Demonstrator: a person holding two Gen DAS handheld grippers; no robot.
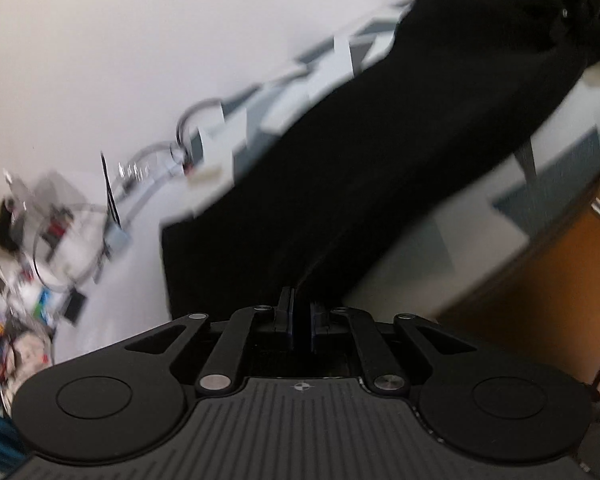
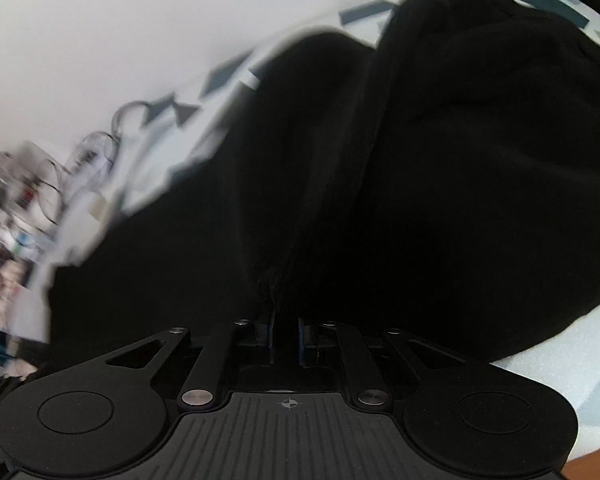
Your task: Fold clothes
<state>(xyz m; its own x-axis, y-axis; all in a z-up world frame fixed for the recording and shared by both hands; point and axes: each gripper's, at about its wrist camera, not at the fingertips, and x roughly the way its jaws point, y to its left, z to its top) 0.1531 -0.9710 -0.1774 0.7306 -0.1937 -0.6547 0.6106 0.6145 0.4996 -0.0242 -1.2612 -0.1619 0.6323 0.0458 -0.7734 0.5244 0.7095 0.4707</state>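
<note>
Both the left gripper [image 1: 300, 312] and right gripper [image 2: 286, 334] are clenched on the black garment [image 1: 380, 168], stretched ahead of the fingers above the table [image 1: 560, 152]; judged mid-fold, the next move calls for an even lay-down.

Black left gripper [image 1: 300, 312] and right gripper [image 2: 286, 332], silver rivets, blue pads, ribbed housings.

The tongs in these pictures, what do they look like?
Both are matte black. The left tongs and right tongs have slim bars joined by silver round pins, blue-edged pads, two big round discs, a ribbed grey plate and a small white crosshair mark.
</note>
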